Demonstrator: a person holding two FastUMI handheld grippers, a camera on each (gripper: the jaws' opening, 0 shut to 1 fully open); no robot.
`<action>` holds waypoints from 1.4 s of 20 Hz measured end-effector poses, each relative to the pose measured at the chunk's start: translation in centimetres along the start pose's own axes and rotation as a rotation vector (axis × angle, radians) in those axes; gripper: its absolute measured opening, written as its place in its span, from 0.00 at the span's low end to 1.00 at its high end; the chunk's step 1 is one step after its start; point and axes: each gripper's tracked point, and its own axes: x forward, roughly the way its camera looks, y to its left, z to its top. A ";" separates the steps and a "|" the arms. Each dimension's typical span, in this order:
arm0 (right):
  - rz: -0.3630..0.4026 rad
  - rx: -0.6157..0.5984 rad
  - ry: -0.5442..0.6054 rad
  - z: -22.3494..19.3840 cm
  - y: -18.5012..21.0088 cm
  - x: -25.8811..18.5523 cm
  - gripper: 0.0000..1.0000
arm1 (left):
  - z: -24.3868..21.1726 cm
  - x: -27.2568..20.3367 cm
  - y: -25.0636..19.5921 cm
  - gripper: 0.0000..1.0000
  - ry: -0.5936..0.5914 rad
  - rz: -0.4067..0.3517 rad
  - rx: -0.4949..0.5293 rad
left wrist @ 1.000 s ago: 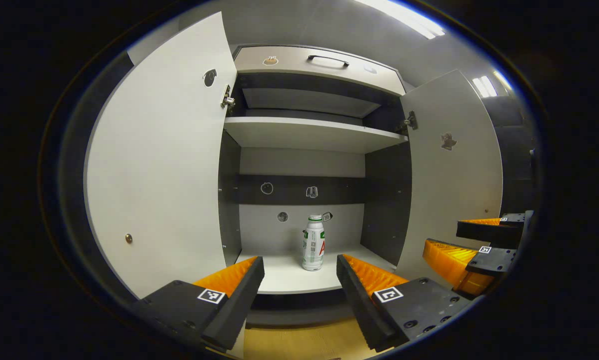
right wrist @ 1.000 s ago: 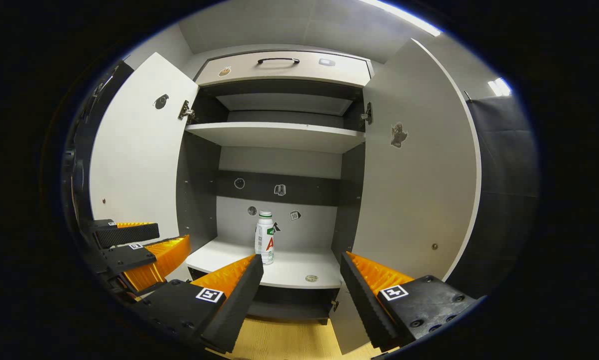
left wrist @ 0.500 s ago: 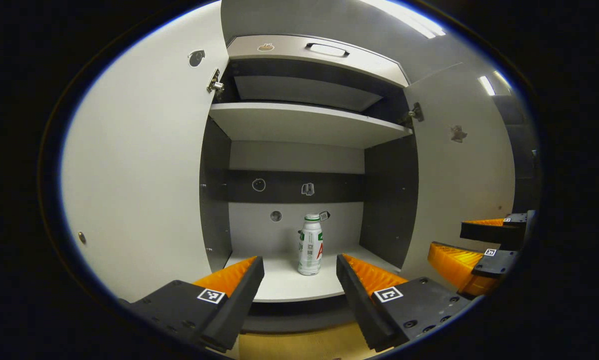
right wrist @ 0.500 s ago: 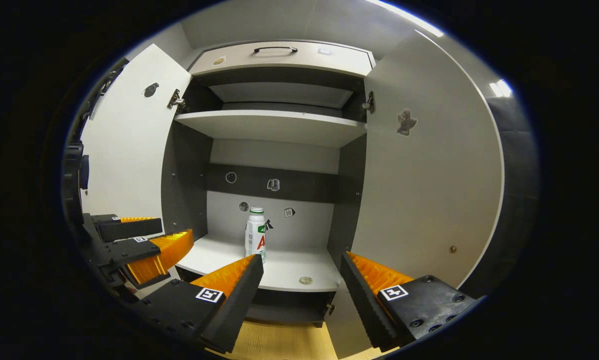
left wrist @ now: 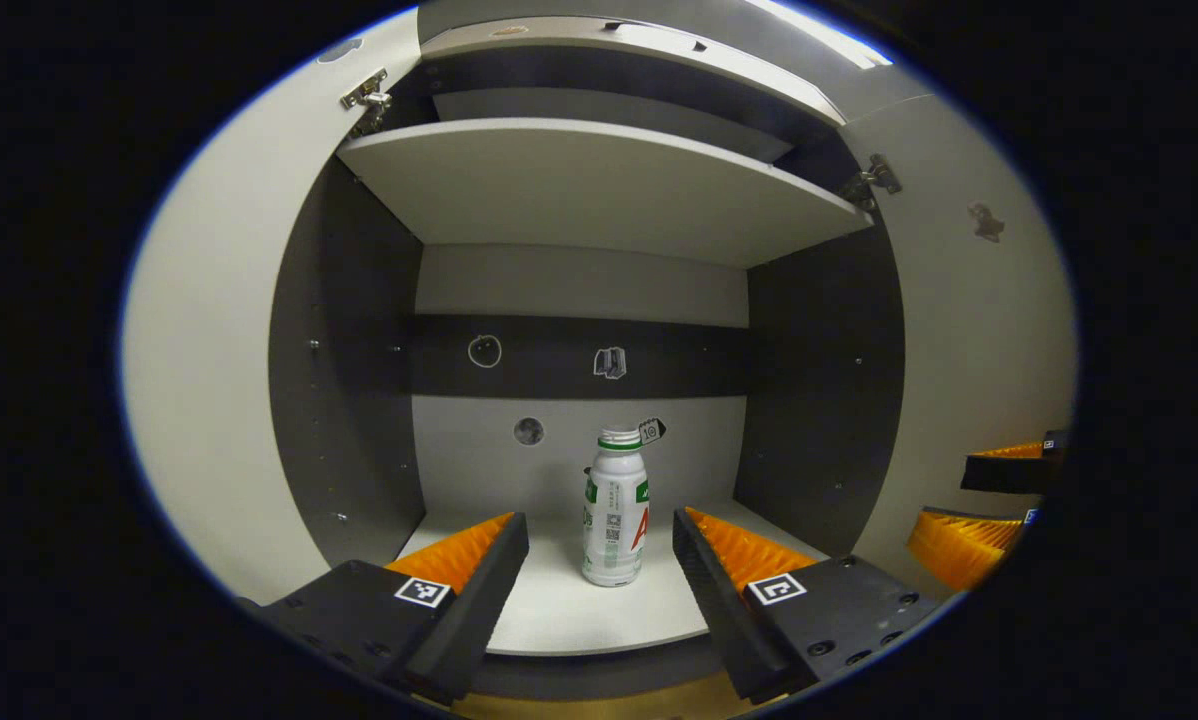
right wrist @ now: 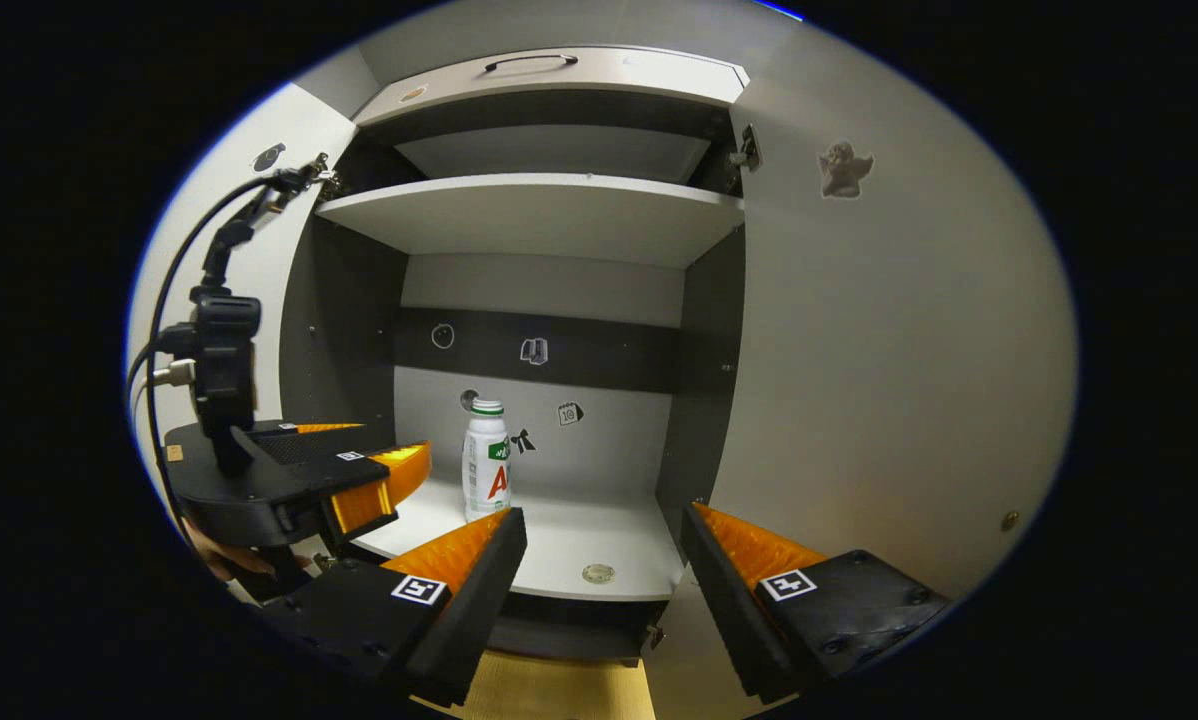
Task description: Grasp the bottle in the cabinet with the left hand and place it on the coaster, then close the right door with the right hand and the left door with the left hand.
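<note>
A white bottle [left wrist: 614, 510] with a green-banded cap stands upright on the cabinet's lower shelf [left wrist: 559, 610], near the back wall. My left gripper [left wrist: 599, 522] is open, and the bottle stands in line with the gap, just past the fingertips and untouched. In the right gripper view the bottle [right wrist: 486, 462] has the left gripper [right wrist: 359, 452] close on its left, at the shelf's front. My right gripper [right wrist: 604, 520] is open and empty in front of the cabinet. Both doors hang open: the left door [left wrist: 199, 400] and the right door [right wrist: 889, 350].
An upper shelf [left wrist: 599, 180] roofs the compartment and a drawer with a dark handle [right wrist: 524, 62] sits above it. A small round disc [right wrist: 597, 573] lies near the lower shelf's front edge. A hand [right wrist: 229, 555] holds the left gripper. Wooden floor [right wrist: 549, 690] lies below.
Both grippers have moved forward toward the cabinet. The left one has gone farther, reaching the lower shelf close to the bottle. Both stay open.
</note>
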 end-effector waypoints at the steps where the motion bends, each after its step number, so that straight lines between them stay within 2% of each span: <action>1: -0.002 -0.001 0.006 -0.2 -0.3 0.3 0.98 | -0.5 1.2 0.1 0.92 0.008 0.002 -0.002; 10: 0.000 0.003 0.029 -1.5 -0.8 3.4 0.98 | -3.2 9.4 -1.3 0.92 0.035 -0.037 0.030; 20: 0.060 0.041 0.003 -1.7 0.7 6.1 0.97 | -4.7 13.6 -0.9 0.92 0.027 -0.041 0.063; 24: 0.060 0.027 0.019 -2.7 0.6 7.0 0.98 | -5.3 14.9 -1.4 0.92 0.028 -0.054 0.068; 26: 0.050 0.026 0.027 -3.0 0.1 7.2 0.98 | -5.2 14.8 -1.4 0.81 0.016 -0.052 0.048; 28: 0.042 0.032 0.029 -3.1 -0.2 7.2 0.98 | -5.2 14.7 -1.4 0.78 0.018 -0.053 0.039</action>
